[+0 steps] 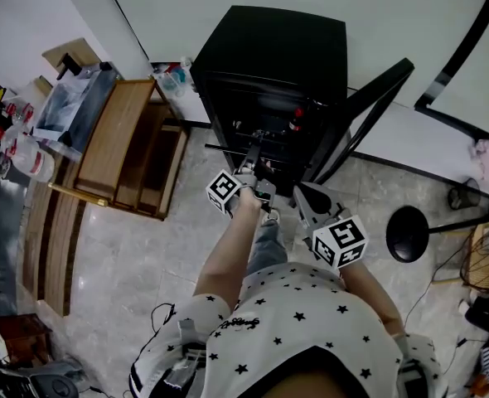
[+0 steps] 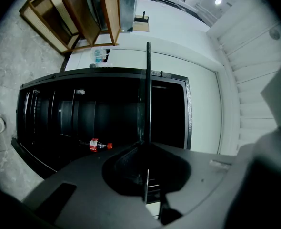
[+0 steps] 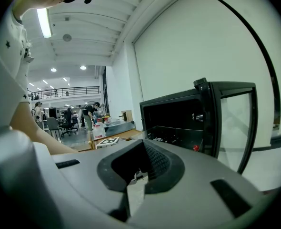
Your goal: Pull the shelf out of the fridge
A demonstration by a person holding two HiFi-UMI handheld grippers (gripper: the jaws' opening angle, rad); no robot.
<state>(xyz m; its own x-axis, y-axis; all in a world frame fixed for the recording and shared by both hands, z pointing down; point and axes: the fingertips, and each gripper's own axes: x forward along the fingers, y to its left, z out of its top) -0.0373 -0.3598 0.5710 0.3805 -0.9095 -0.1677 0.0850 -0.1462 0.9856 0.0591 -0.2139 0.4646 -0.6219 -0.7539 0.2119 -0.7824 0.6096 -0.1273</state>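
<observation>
A black mini fridge (image 1: 282,52) stands against the wall with its door (image 1: 373,98) swung open to the right. A thin shelf (image 1: 238,148) sticks out of its front. In the left gripper view the shelf (image 2: 148,94) shows edge-on as a dark line running into the jaws. My left gripper (image 1: 257,172) is shut on the shelf's front edge. A red-capped bottle (image 2: 98,145) lies inside the fridge. My right gripper (image 1: 307,196) hangs just right of the left one, in front of the fridge (image 3: 178,116), jaws together and holding nothing.
A wooden rack (image 1: 128,148) lies on the floor left of the fridge, with boxes and bottles (image 1: 29,152) beyond it. A black round stool (image 1: 408,233) stands at the right. The open door (image 3: 231,123) stands close to my right gripper's right side.
</observation>
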